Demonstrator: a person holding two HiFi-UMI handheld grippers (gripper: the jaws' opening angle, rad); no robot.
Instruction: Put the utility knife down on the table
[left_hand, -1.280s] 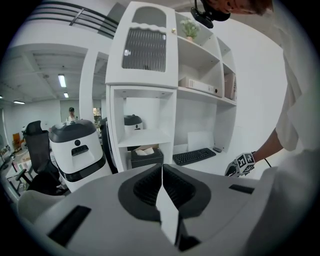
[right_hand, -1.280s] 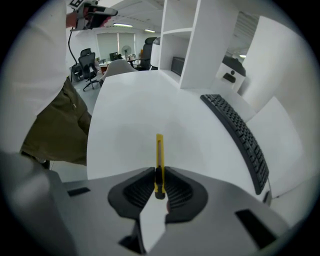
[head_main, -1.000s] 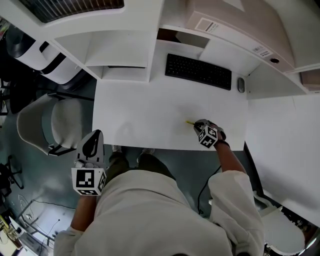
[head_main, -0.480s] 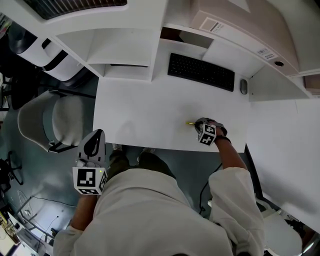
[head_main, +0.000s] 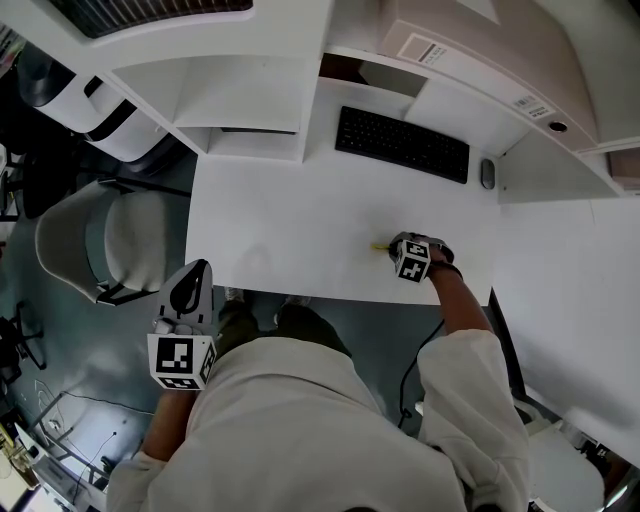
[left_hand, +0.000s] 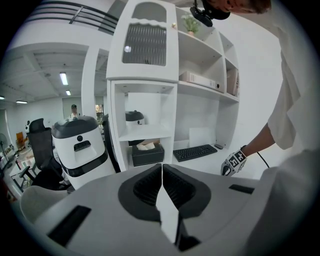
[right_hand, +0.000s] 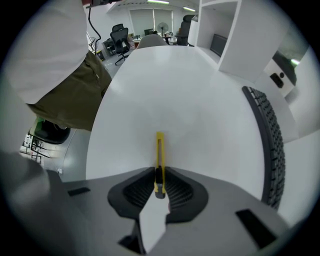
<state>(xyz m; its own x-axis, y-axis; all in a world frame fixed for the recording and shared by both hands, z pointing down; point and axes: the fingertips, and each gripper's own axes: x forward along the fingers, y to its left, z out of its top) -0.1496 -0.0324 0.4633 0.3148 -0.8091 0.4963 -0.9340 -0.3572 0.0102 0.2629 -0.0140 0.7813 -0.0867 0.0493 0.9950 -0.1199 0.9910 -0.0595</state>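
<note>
Utility knife (right_hand: 159, 157), yellow, is pinched at one end by the right gripper (right_hand: 159, 176), whose jaws are opening. It is stretched lengthwise low over the table (right_hand: 165, 85). The left gripper (left_hand: 162, 192) is clenched empty, well apart.

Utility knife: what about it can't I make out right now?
Head view: the right tool covers the utility knife except its yellow tip.
Right gripper view: knife sits between the opening jaws; contact with the table unclear.
Left gripper view: knife hidden behind the right tool.
</note>
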